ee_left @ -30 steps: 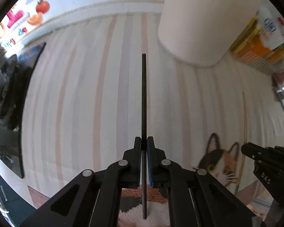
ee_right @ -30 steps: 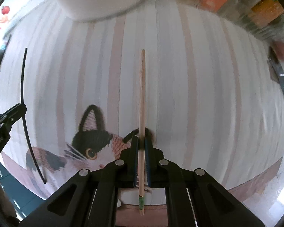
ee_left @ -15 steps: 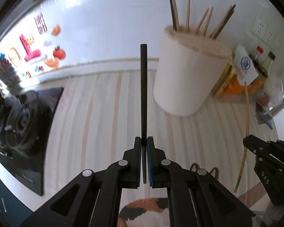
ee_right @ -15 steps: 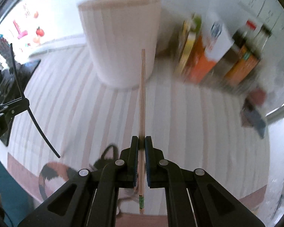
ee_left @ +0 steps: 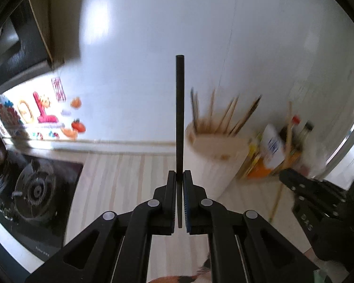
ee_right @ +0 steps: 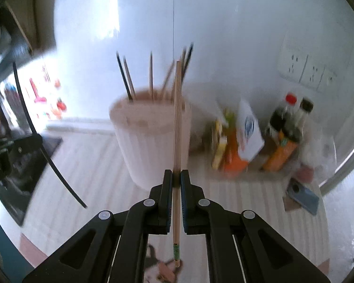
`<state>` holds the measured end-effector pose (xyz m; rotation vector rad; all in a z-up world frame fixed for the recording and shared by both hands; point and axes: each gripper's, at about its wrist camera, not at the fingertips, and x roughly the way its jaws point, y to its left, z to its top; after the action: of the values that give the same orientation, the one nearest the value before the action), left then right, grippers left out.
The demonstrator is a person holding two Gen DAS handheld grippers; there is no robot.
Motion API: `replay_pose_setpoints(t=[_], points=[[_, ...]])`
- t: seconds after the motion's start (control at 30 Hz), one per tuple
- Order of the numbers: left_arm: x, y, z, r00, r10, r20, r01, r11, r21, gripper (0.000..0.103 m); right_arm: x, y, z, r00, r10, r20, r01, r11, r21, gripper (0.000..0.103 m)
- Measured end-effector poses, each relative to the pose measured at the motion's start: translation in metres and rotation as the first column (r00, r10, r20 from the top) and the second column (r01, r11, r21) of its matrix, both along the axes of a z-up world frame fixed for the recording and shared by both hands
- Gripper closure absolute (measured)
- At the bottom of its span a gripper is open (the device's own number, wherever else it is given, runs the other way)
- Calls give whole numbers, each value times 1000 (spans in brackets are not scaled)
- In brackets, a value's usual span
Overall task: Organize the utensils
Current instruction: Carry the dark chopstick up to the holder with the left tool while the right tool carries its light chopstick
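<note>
A: What does each chopstick look like?

B: The black chopstick is thin, dark and straight. The wooden chopstick is pale with a green band near its lower end.

A: And the claws?

B: The left gripper is clamped shut on the black one, the right gripper on the wooden one; both sticks run straight ahead.

A: Pose?

B: Both are tilted downward, with the white holder, bristling with chopsticks, just beyond their tips.
</note>
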<state>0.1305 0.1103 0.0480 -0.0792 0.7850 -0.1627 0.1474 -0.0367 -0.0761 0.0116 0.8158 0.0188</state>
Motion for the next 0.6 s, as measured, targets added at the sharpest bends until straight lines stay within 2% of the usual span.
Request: replay_pose_setpoints(t=[0.23,0.33,0.43,0.6], points=[[11,-7,79,991,-41,128,56,992,-116,100,38,-28,68,993,3,114,-23,985,172,96],[26,-20,100,983,-61,176,82,990,-114,100,59,-37,91,989,-10,149,-25,973,230,96],[48,-34,105,979,-74,192,95,990,-107,100,84,-44,103,982,-34,185,-14,968,251,96],[96,-53,92,984,-94,150,107,991,-82,100,128,-55,103,975,-80,207,16,957,291,96]])
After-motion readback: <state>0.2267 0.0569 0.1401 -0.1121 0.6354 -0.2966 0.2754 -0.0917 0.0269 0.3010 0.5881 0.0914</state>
